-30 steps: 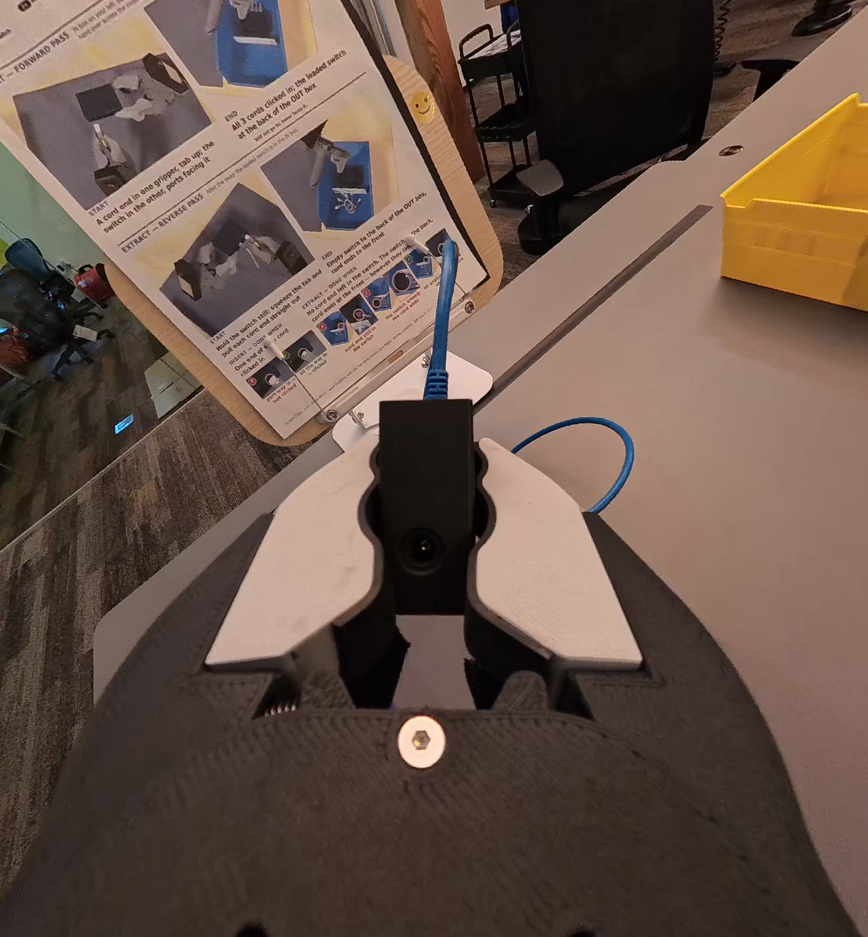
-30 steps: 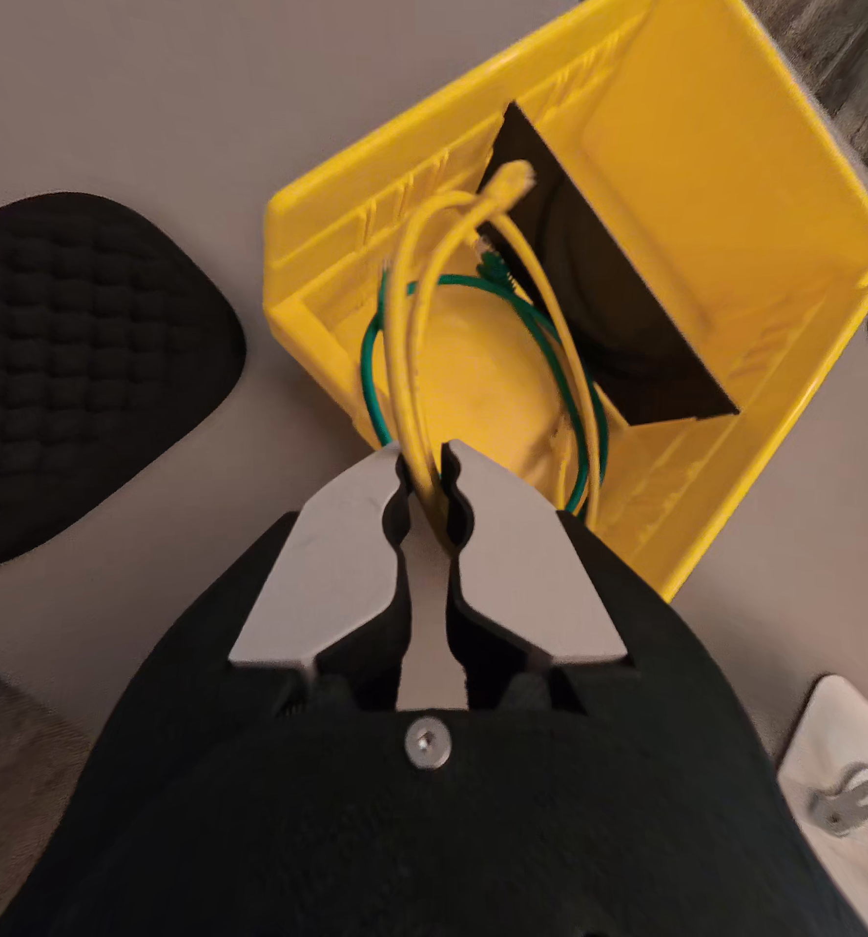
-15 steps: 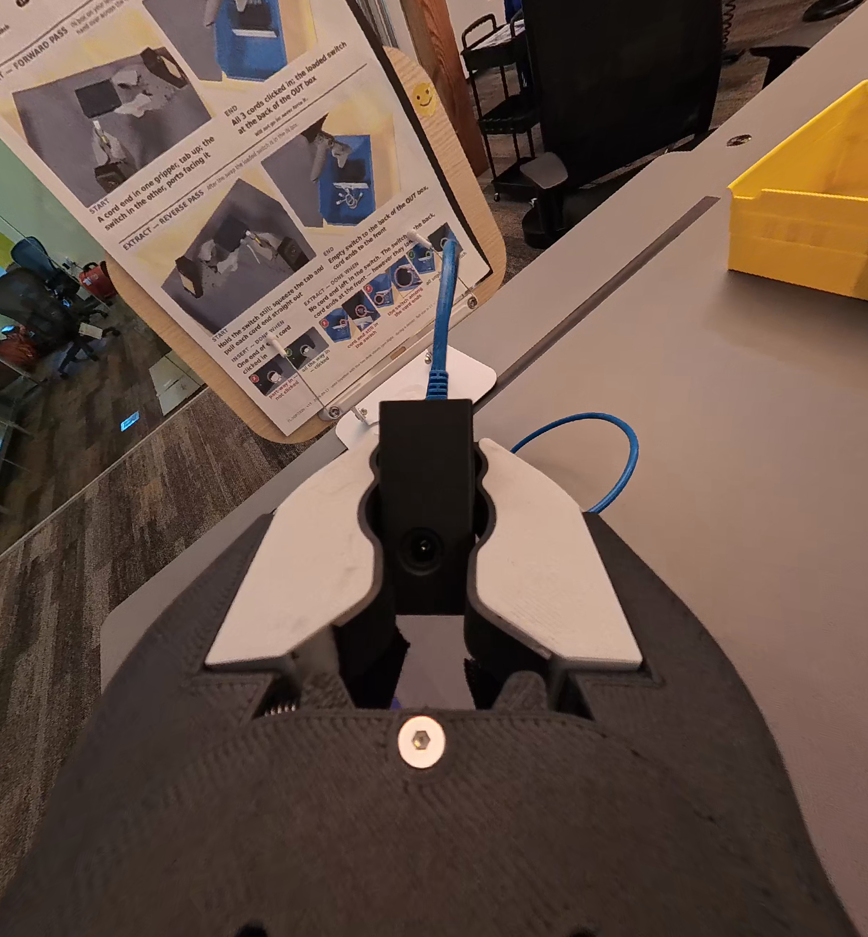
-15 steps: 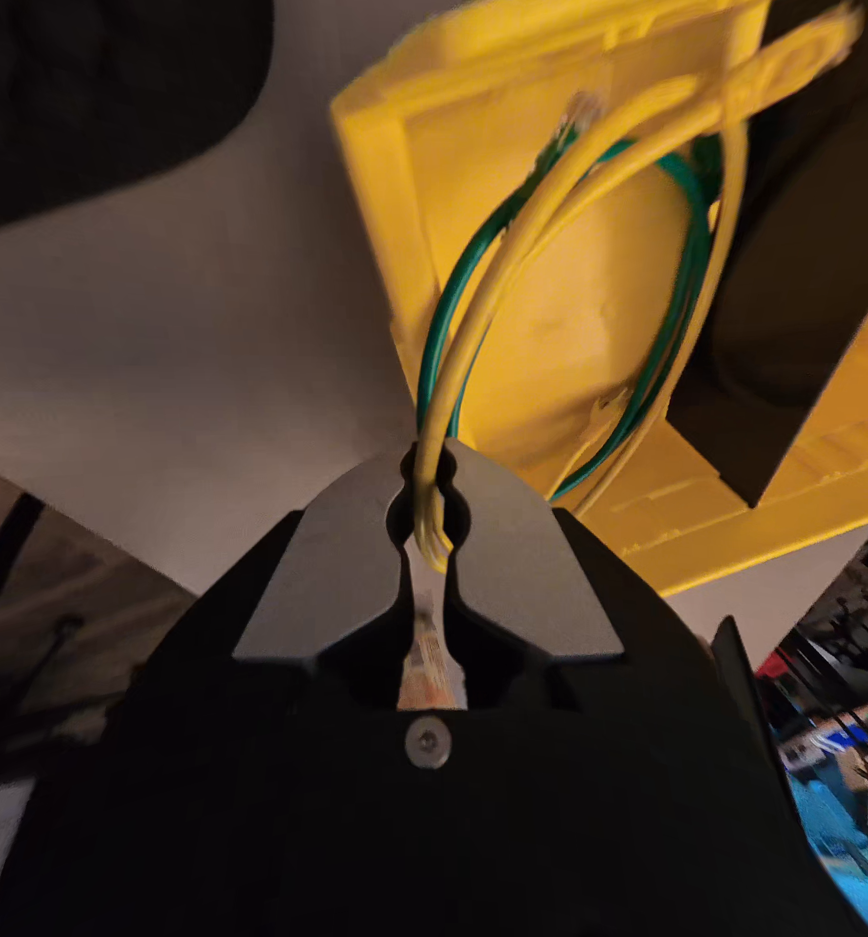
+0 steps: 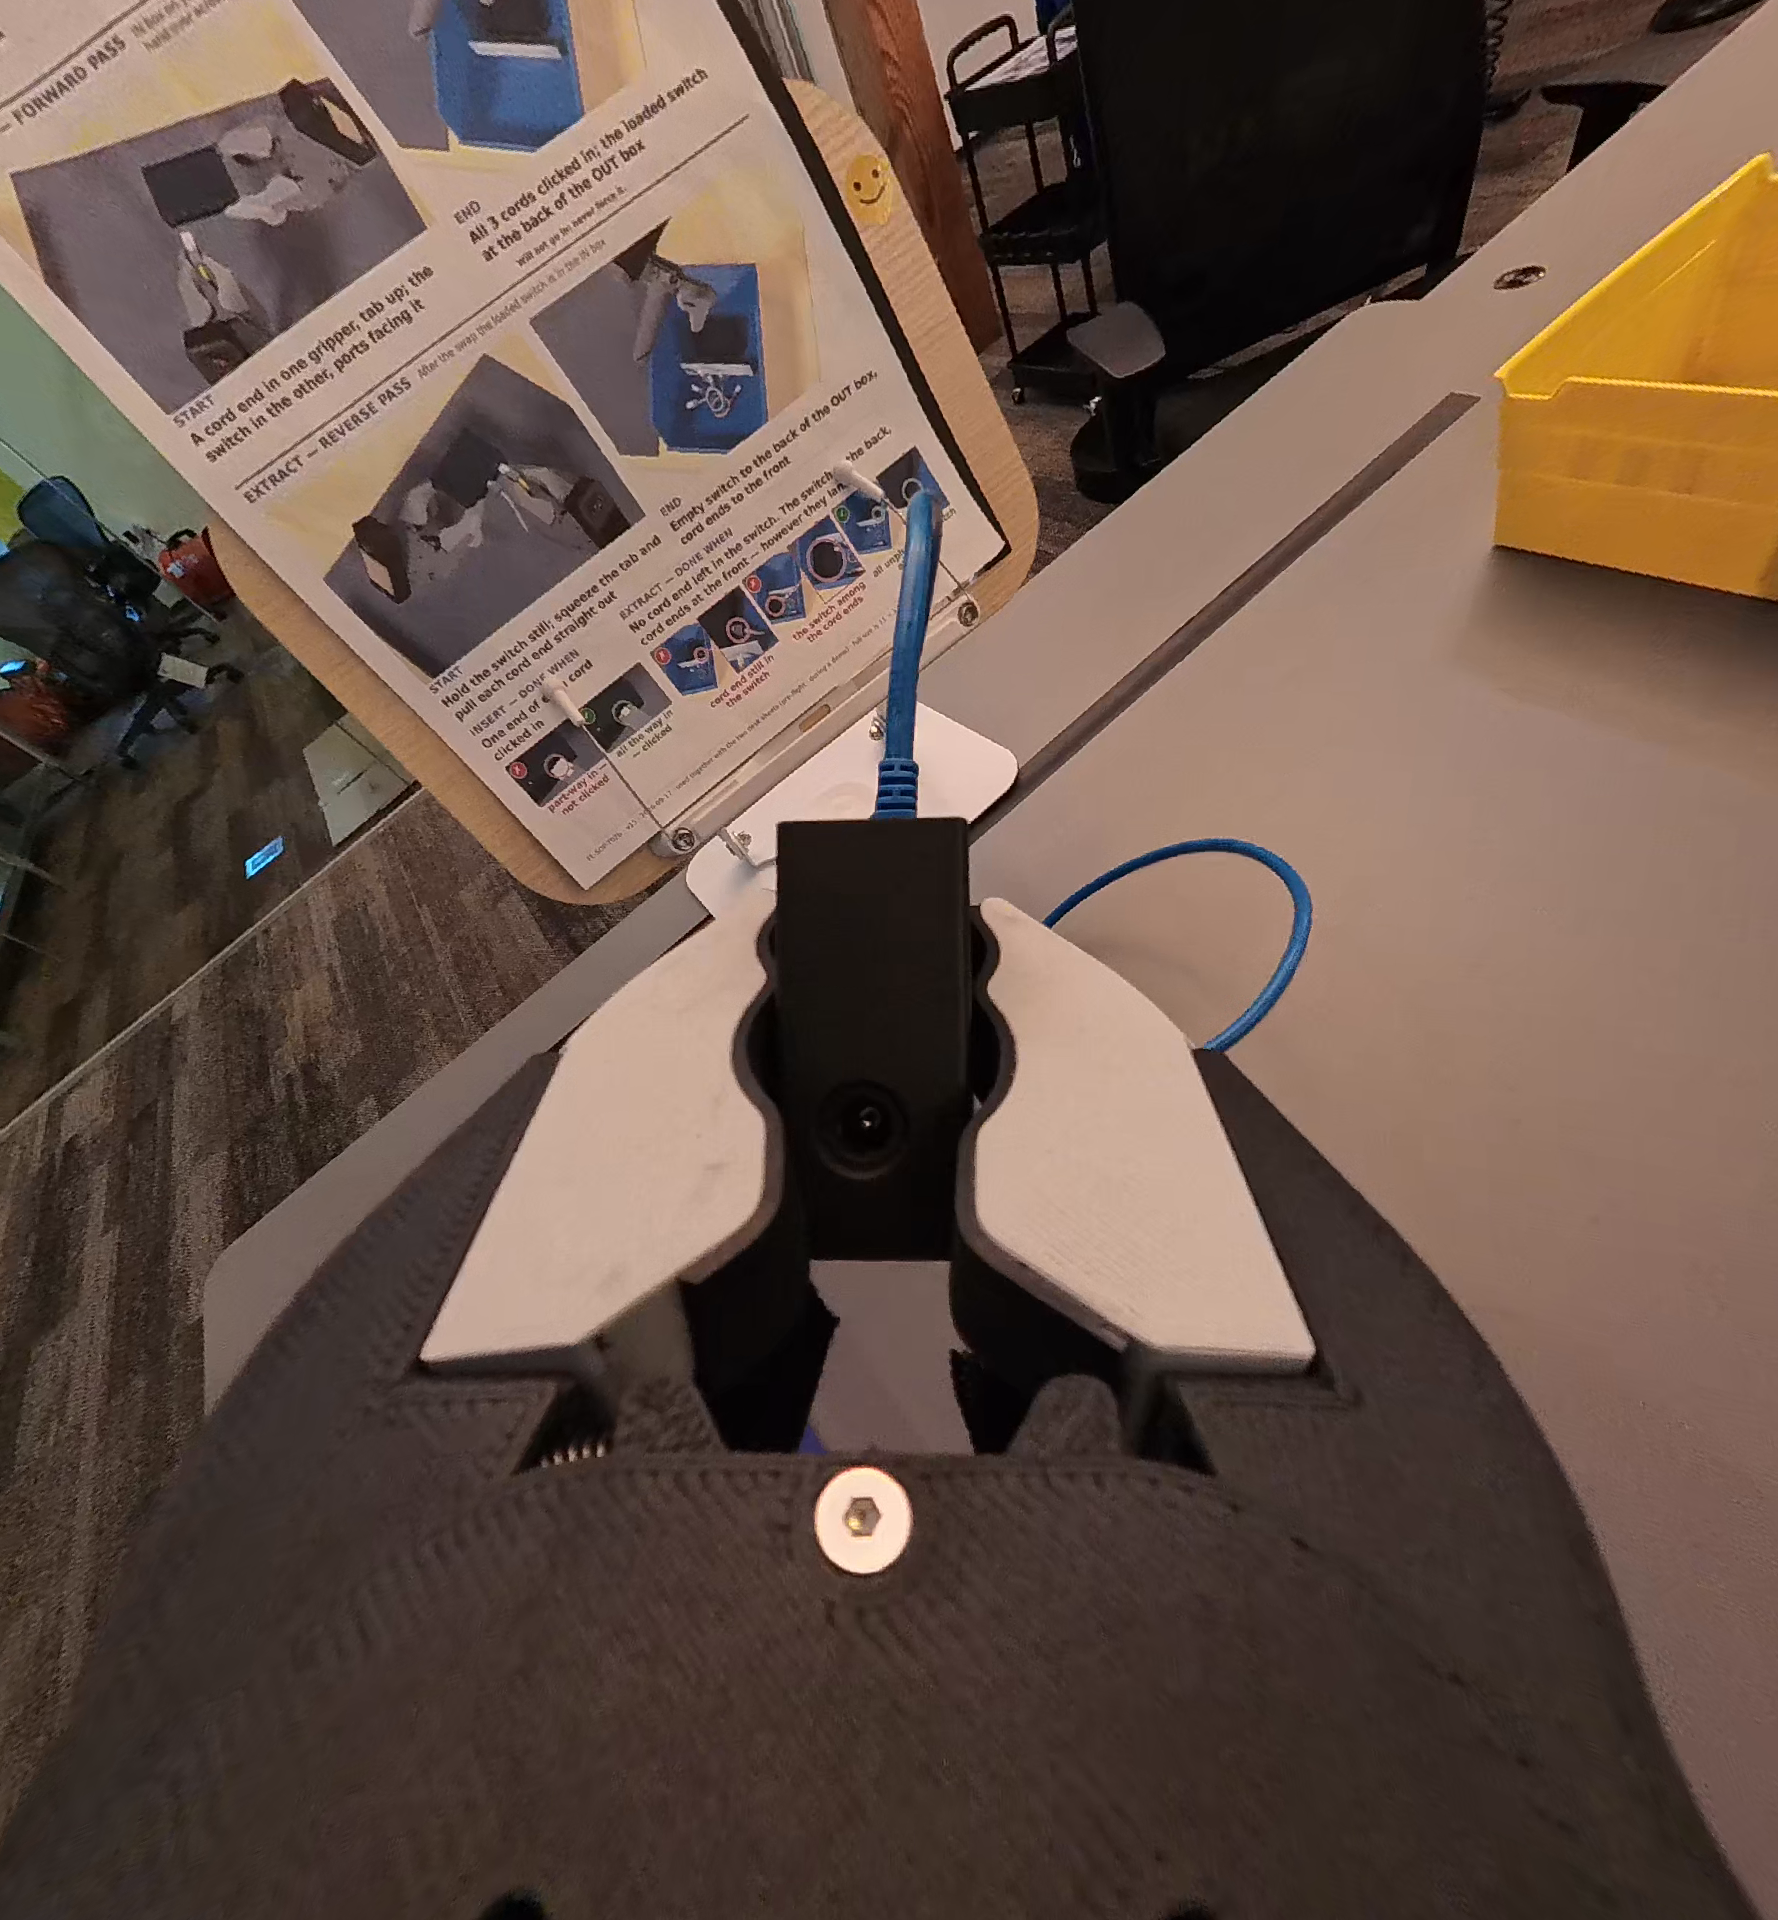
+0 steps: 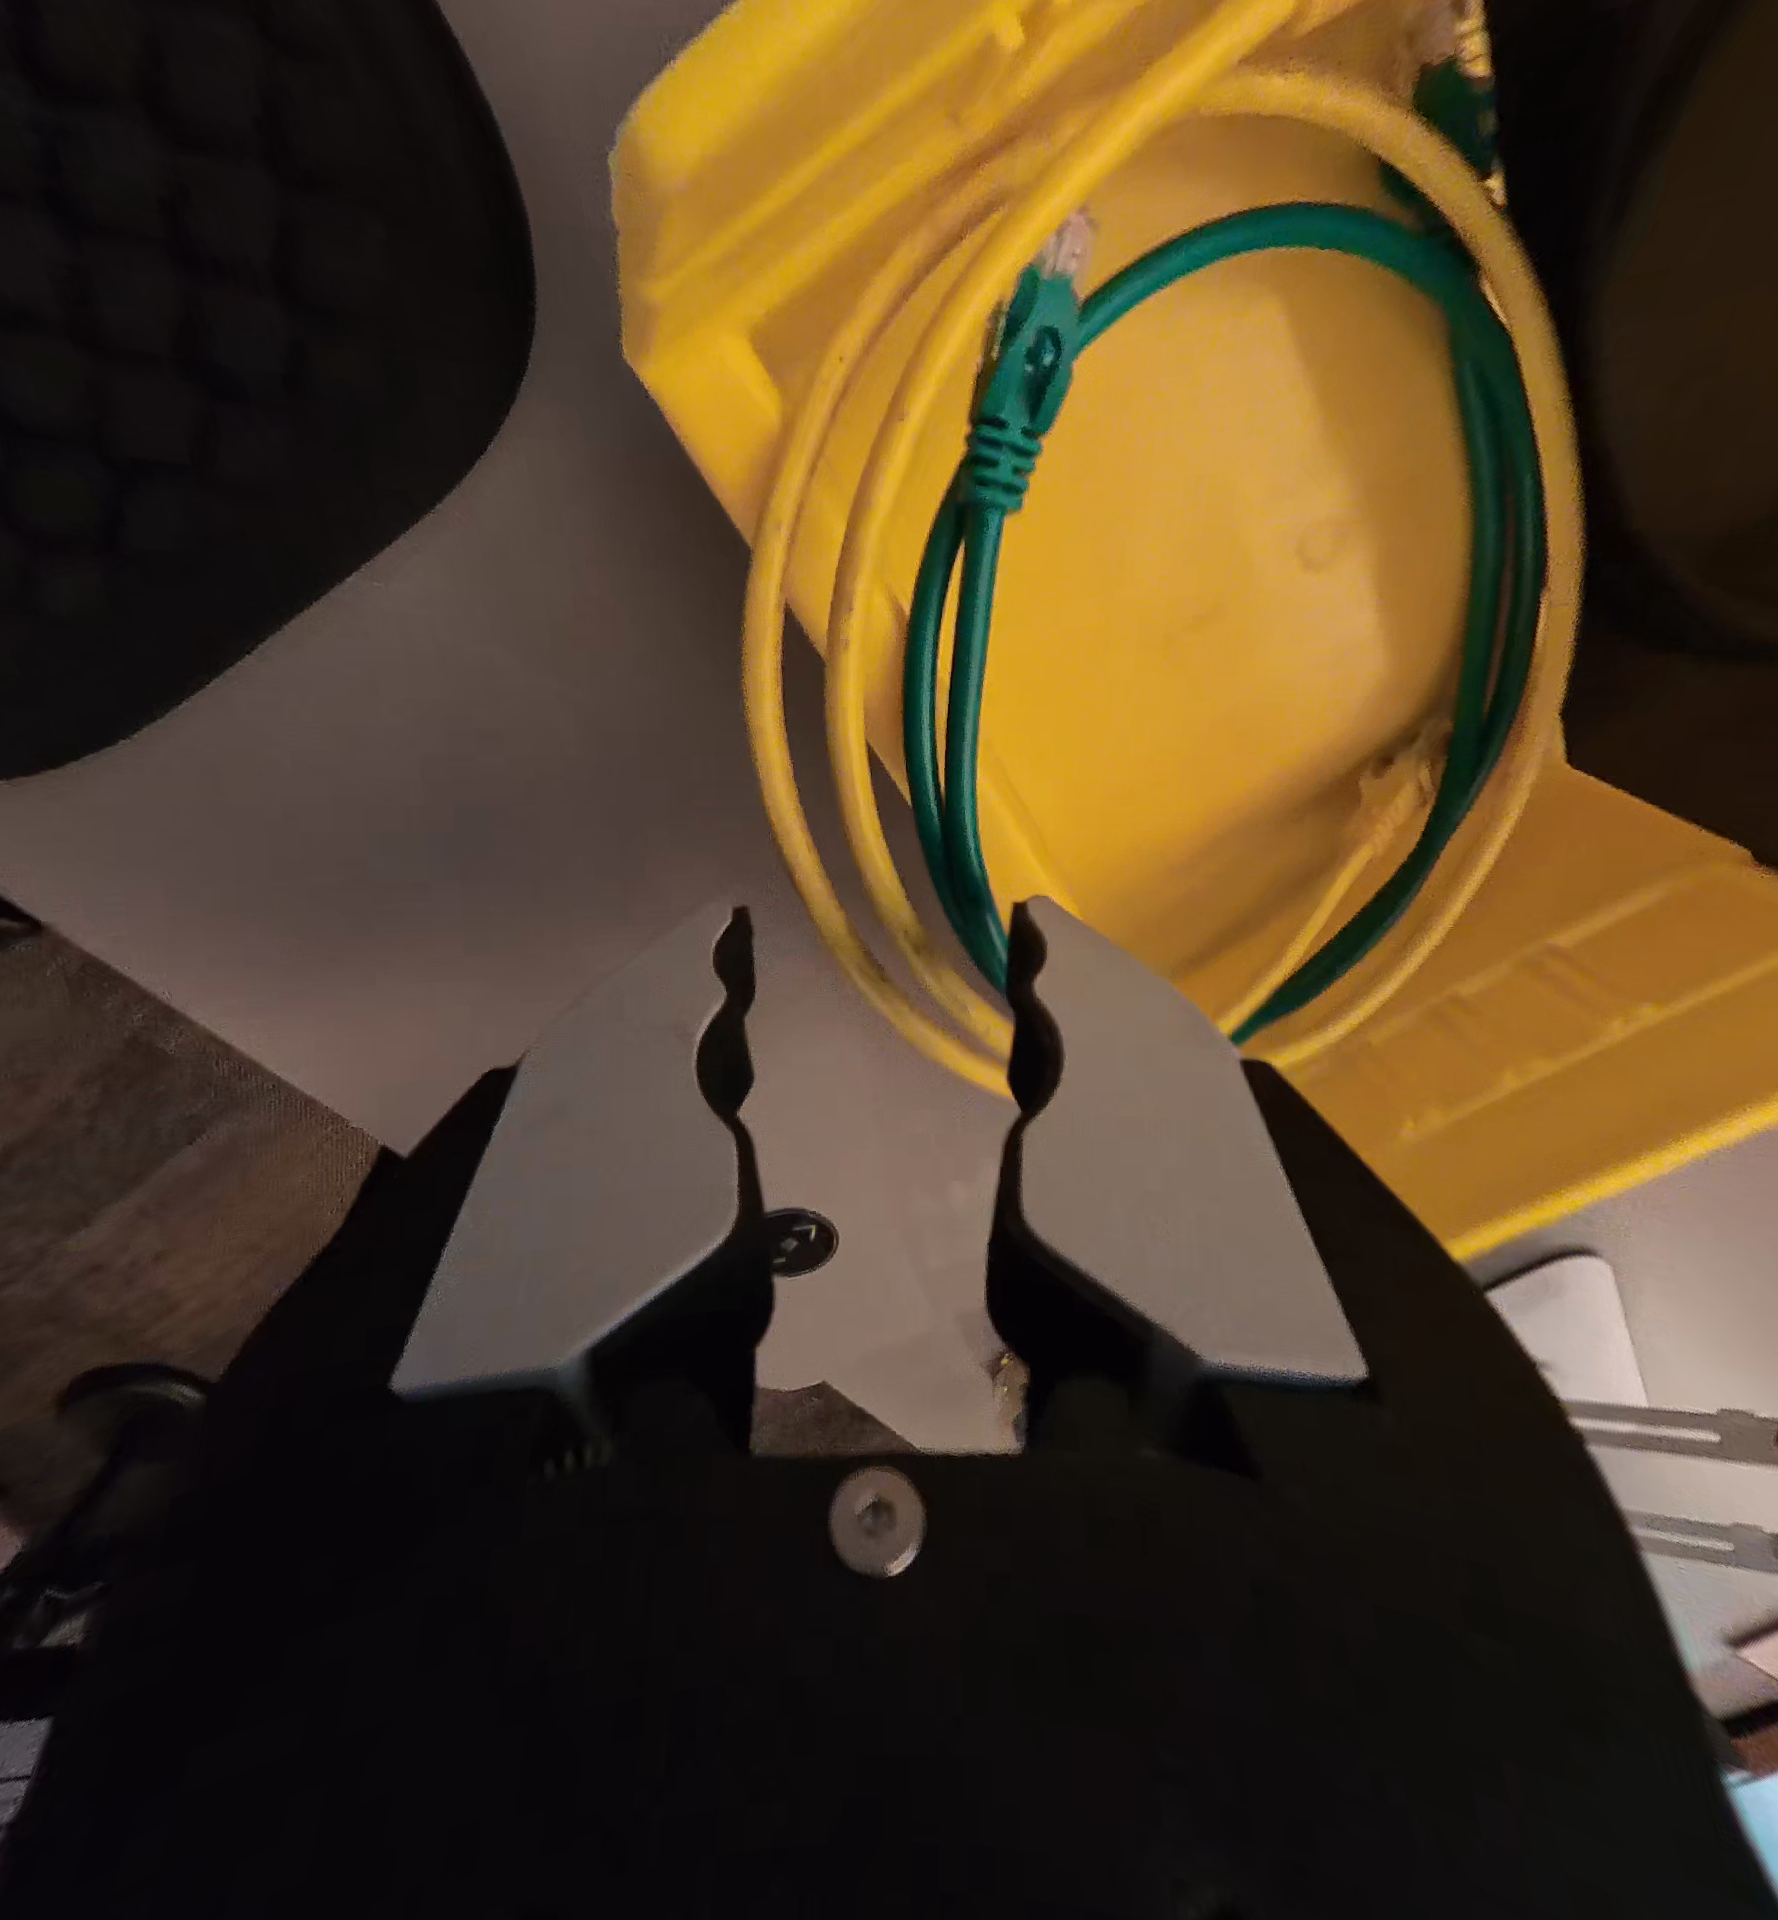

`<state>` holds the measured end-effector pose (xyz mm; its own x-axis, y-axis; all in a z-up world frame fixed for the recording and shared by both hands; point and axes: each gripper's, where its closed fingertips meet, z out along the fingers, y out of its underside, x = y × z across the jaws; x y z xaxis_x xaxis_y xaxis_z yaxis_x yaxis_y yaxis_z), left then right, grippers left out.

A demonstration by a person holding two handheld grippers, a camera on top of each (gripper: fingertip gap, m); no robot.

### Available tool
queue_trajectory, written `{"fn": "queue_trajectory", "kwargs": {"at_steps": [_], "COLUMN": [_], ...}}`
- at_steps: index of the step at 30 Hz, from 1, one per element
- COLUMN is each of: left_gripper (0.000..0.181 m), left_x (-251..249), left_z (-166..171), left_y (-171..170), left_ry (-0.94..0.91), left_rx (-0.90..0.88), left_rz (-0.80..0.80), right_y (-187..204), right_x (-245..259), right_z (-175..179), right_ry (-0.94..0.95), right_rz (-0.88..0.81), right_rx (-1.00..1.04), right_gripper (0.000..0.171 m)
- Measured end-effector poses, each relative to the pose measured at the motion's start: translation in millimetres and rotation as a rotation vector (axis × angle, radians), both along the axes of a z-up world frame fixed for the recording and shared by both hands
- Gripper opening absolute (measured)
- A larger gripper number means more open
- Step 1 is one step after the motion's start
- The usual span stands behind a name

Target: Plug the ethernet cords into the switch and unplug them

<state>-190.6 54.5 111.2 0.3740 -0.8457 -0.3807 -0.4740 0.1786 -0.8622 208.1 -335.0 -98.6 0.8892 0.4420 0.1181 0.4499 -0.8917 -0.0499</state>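
right fingers [image 6: 874,1023] now parted, yellow cord [image 6: 791,748] released beside them, left fingers [image 5: 872,940] clamping switch [image 5: 870,997]

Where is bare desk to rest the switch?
Bare grey desk lies between the blue cord loop and the yellow bin. It is crowded ahead of the switch, at the instruction board's white base.
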Motion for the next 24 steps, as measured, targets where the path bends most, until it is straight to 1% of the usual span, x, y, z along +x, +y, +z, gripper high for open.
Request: {"fn": "queue_trajectory", "kwargs": {"at_steps": [4, 6, 8, 10, 12, 13, 15, 17, 20, 22, 24], "left_gripper": [0.028, 0.028, 0.028, 0.028, 0.028, 0.029, 0.028, 0.028, 0.029, 0.029, 0.028], "left_x": [0, 1, 3, 5, 9, 11, 14, 17, 23, 26, 31], "left_z": [-1, 1, 5, 9, 13, 15, 19, 21, 24, 27, 29], "left_y": [1, -1, -6, -13, -22, -26, -33, -39, -51, -60, -74], "left_ry": [0.002, -0.004, -0.026, -0.052, -0.072, -0.082, -0.092, -0.091, -0.066, -0.050, -0.049], "left_rx": [-0.002, -0.002, 0.002, 0.010, 0.018, 0.031, 0.072, 0.119, 0.269, 0.396, 0.497], "left_rz": [0.000, -0.012, -0.040, -0.084, -0.138, -0.162, -0.194, -0.213, -0.255, -0.273, -0.313], "right_y": [1, 11, 32, 57, 74, 84, 104, 126, 153, 171, 192], "right_x": [-3, -7, -24, -53, -85, -101, -136, -170, -235, -271, -294], "right_z": [32, 55, 90, 137, 177, 193, 215, 230, 244, 240, 230], "right_ry": [0.059, 0.100, 0.191, 0.284, 0.360, 0.375, 0.333, 0.228, 0.144, 0.066, 0.020], "right_rz": [-0.047, -0.057, -0.042, 0.029, 0.095, 0.123, 0.207, 0.299, 0.520, 0.669, 0.749], "right_rx": [0.150, 0.301, 0.536, 0.842, 1.108, 1.218, 1.347, 1.416, 1.439, 1.383, 1.319], "right_gripper": [0.052, 0.052, 0.051, 0.053, 0.055, 0.058, 0.059, 0.056, 0.043, 0.035, 0.034]}}
